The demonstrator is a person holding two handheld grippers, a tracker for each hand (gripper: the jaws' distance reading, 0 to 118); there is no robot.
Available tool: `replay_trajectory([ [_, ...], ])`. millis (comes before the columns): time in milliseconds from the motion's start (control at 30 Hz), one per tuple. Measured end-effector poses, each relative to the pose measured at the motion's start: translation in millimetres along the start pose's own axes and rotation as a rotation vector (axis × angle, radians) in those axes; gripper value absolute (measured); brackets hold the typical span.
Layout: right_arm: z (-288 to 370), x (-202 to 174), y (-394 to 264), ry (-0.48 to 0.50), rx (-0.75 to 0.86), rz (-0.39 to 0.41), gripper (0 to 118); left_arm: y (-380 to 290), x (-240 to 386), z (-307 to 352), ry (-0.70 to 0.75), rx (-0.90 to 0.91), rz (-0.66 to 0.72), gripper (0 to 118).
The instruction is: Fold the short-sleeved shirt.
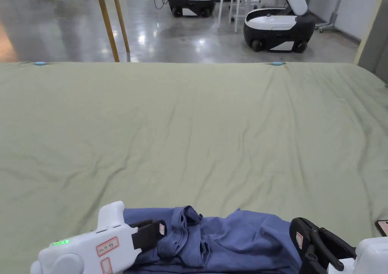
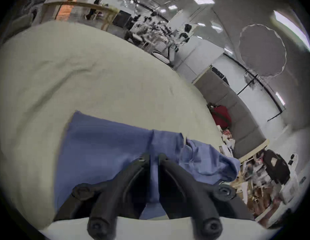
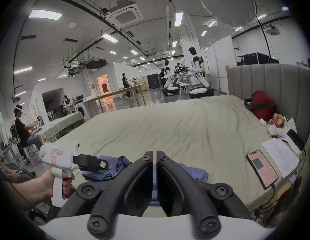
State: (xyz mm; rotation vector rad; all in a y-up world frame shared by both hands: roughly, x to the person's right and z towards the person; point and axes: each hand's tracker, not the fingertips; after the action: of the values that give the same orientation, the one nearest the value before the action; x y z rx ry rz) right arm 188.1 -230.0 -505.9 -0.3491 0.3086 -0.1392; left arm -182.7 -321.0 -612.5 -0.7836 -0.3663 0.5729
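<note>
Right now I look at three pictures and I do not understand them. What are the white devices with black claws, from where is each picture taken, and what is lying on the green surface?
The white devices are handheld grippers: a person holds one in each hand and squeezes a trigger to close two black jaws. No robot arm is involved.

The head view comes from a camera on the person's head, looking down over a bed with a green sheet. The two round, distorted pictures come from cameras riding on each gripper.

A blue shirt lies crumpled at the near edge. The left gripper has its jaws nearly together with blue cloth between them; whether they pinch it, I cannot tell. The right gripper looks shut, above the shirt.

In the right gripper view, a phone and papers lie nearby.
</note>
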Motion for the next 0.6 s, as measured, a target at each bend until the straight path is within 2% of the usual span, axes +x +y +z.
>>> replay_trajectory([
  [100,0.3,5.1,-2.5,-0.009,-0.010,-0.014,5,-7.0,17.8,-29.0,-0.065,-0.013,0.022,9],
  [200,2.0,8.7,-2.9,-0.022,-0.016,-0.020,5,-14.5,23.0,-54.1,-0.054,-0.070,0.046,9],
  [333,3.2,11.4,0.4,-0.034,-0.015,-0.023,5,-18.4,25.8,-55.8,-0.055,-0.079,0.036,9],
  [500,0.1,1.4,7.1,-0.031,-0.011,-0.008,5,-4.8,32.1,9.5,-0.046,0.064,-0.037,9],
  [600,-6.0,-11.4,10.4,-0.011,-0.012,0.003,5,7.4,12.1,64.0,-0.022,0.109,-0.053,9],
])
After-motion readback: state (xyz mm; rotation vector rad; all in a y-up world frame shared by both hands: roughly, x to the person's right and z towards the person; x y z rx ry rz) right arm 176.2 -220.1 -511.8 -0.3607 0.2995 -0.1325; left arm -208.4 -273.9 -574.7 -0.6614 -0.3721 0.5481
